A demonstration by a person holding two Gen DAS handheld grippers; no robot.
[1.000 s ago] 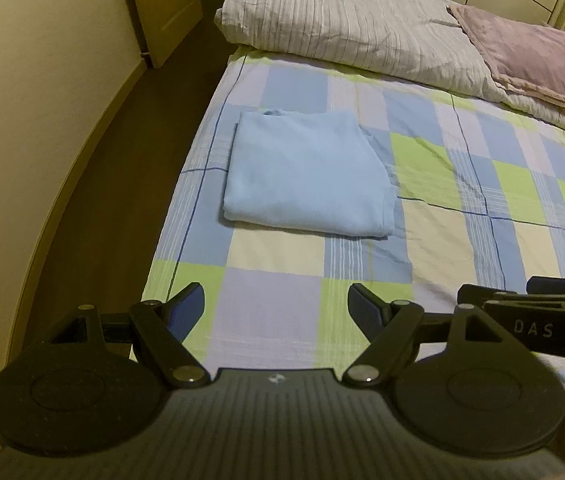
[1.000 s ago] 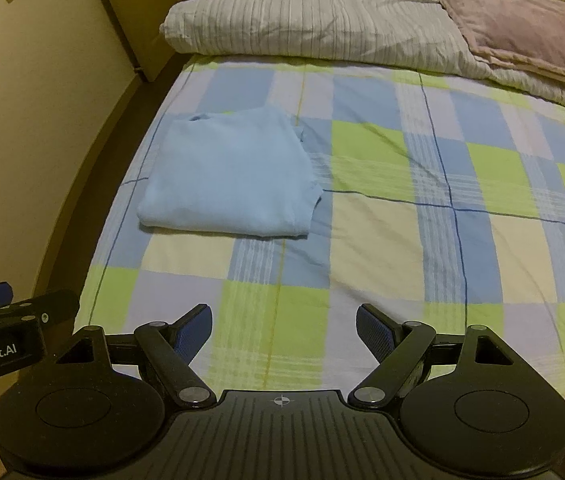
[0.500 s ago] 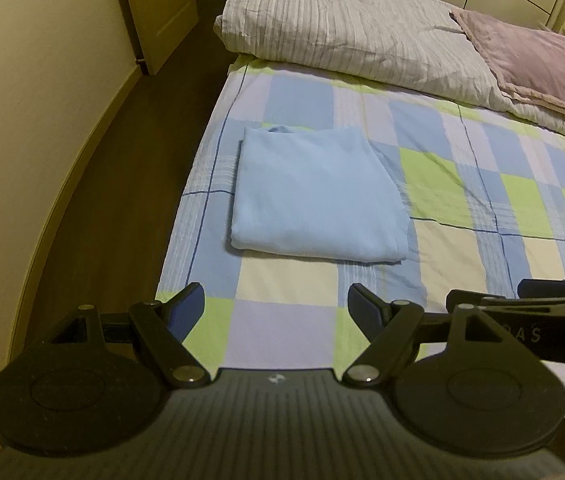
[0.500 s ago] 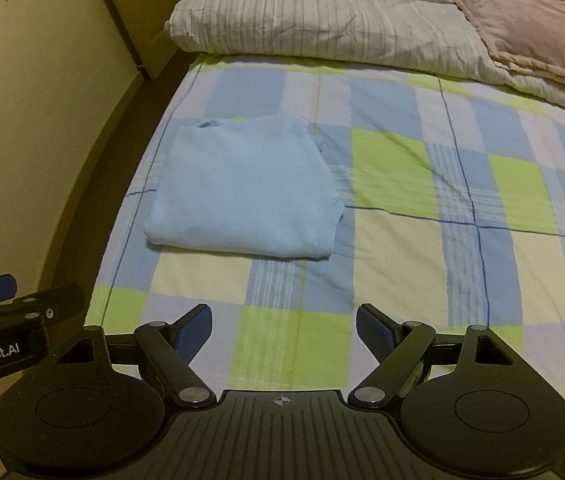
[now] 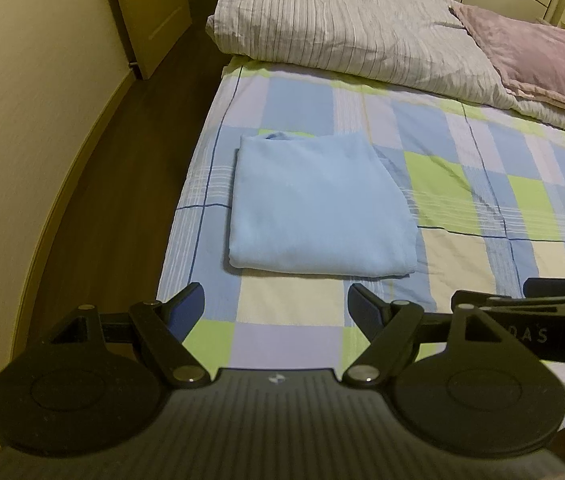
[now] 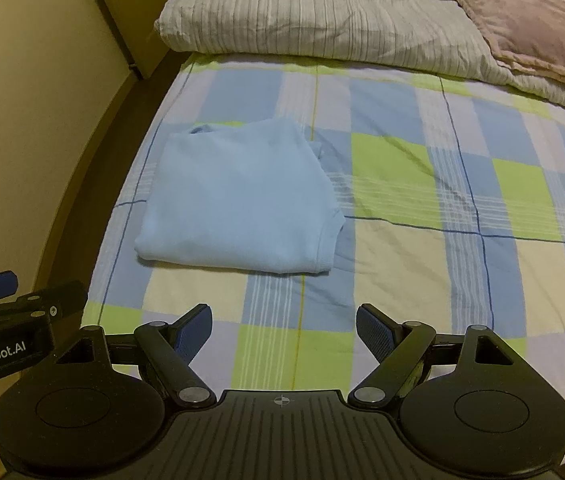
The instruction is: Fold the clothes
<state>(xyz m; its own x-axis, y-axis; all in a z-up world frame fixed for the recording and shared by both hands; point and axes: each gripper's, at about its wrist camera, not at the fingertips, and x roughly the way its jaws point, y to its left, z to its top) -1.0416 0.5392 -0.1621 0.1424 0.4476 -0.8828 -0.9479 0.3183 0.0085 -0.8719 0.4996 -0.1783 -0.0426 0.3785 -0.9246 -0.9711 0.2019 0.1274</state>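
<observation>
1. The folded light-blue garment point(image 5: 318, 204) lies flat near the checked bedsheet's point(image 5: 462, 196) left edge (ribbed hem facing the grippers).
2. The left gripper point(image 5: 276, 306) hovers spread, empty.
3. The right gripper point(image 6: 284, 326) likewise, beside it.

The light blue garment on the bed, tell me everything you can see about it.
The light blue garment is soft, plain knit-looking cloth, folded into a neat, roughly square stack lying flat on the checked bedsheet, near the bed's left edge. A ribbed hem shows at its near right corner, and a bit of collar or cuff peeks out at the far edge. Nothing else touches it; both grippers are open, short of it.
</observation>
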